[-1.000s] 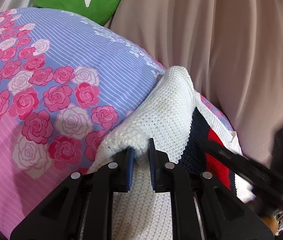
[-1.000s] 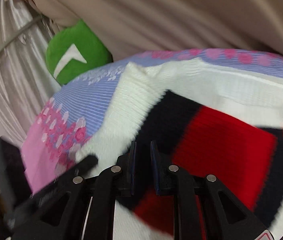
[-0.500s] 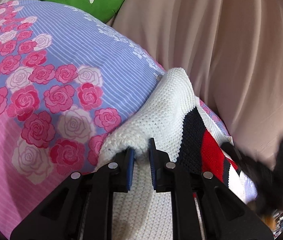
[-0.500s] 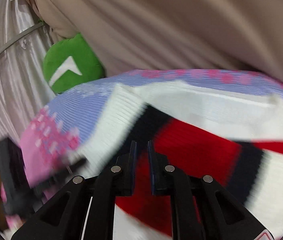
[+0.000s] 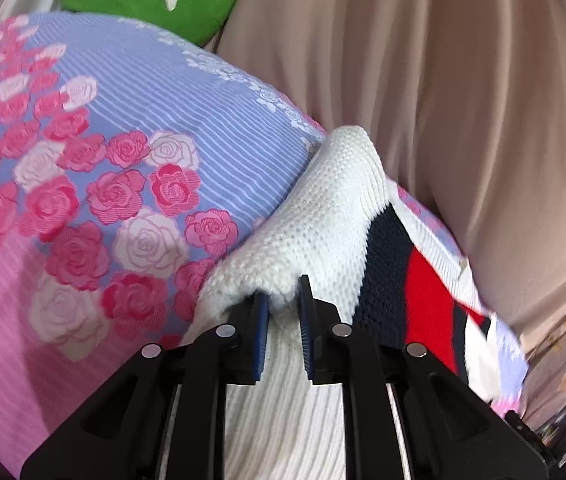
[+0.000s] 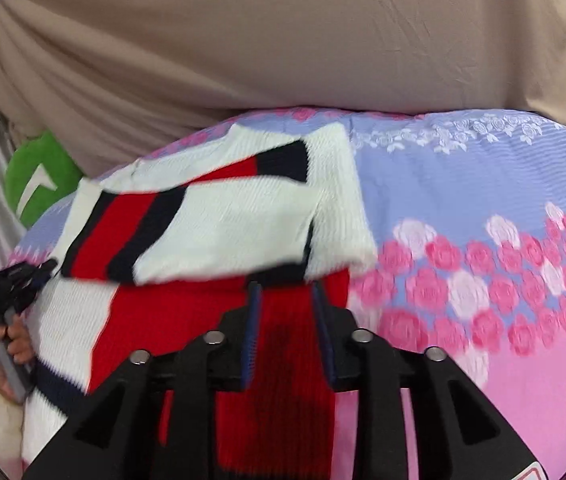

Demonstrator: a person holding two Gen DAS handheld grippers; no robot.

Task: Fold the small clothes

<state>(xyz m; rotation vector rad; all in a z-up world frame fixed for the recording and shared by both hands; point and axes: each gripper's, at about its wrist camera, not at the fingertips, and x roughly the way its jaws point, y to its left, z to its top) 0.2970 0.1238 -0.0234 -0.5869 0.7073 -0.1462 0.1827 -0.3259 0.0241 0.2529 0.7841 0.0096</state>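
the left tool (image 5: pixel 283 300) is nearly closed, its blue pads pinching a raised fold of the white knit of the sweater (image 5: pixel 323 216) and lifting it into a small peak. the right tool (image 6: pixel 285 300) has its jaws opening; its fingers stand apart over the red panel of the sweater (image 6: pixel 219 216), and nothing is pressed between the pads. the sweater, white with red and navy bands, lies on the bed sheet (image 6: pixel 463 184), a blue-striped and pink cloth printed with roses, toward the far edge of the bed by the beige curtain (image 6: pixel 283 40). one flap of it is folded over the red part. a green cushion (image 6: pixel 39 184) sits at the bed's far left corner. in the right wrist view a hand (image 6: pixel 7 344) grips the left tool's handle at the left edge.
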